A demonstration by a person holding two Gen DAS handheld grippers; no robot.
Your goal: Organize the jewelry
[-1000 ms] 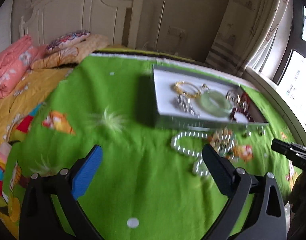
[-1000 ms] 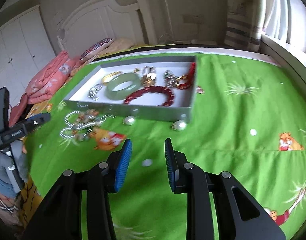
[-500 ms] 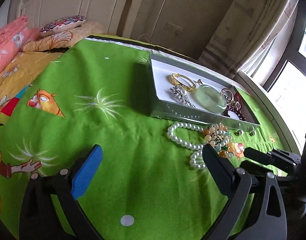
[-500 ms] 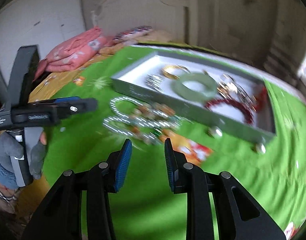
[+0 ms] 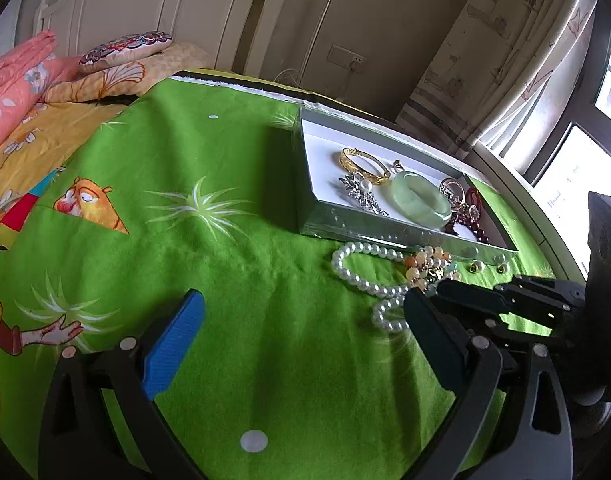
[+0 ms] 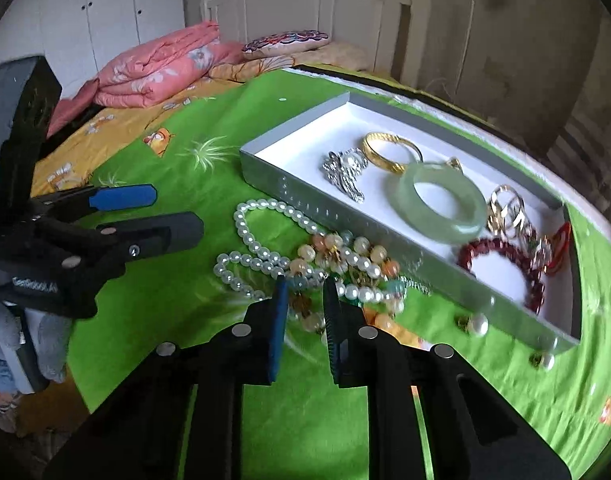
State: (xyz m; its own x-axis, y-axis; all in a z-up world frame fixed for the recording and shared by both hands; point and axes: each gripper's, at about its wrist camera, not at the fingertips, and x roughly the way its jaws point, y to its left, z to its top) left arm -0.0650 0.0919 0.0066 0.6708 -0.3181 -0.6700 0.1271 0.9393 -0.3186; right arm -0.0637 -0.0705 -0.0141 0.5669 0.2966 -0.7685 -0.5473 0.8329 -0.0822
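Reaching down into the tangle of loose beads, the right gripper (image 6: 305,292) is closing its jaws; they stand close together with part of the mixed bead strand (image 6: 329,256) between them, though whether the pads press on it yet cannot be told from the right wrist view. That strand lies knotted up with the pearl necklace (image 6: 249,240) on the green blanket (image 6: 185,292), just in front of the near wall of the grey tray (image 6: 305,196), in the middle of the frame. My reading is that the tray is where everything is being gathered: a gold bangle (image 6: 389,152), a silver brooch (image 6: 343,172), a pale green bangle (image 6: 441,208) and a dark red bead bracelet (image 6: 501,256) lie inside it on the white floor, toward the right of the frame. Two small pearl earrings (image 6: 475,324) sit on the blanket at lower right, against the tray's outer wall.

At the left edge of the same view the left gripper (image 6: 145,216) hangs with its jaws wide apart and nothing in them, near the pearls. It looks held ready to steady or separate the necklace if the strands come up together.
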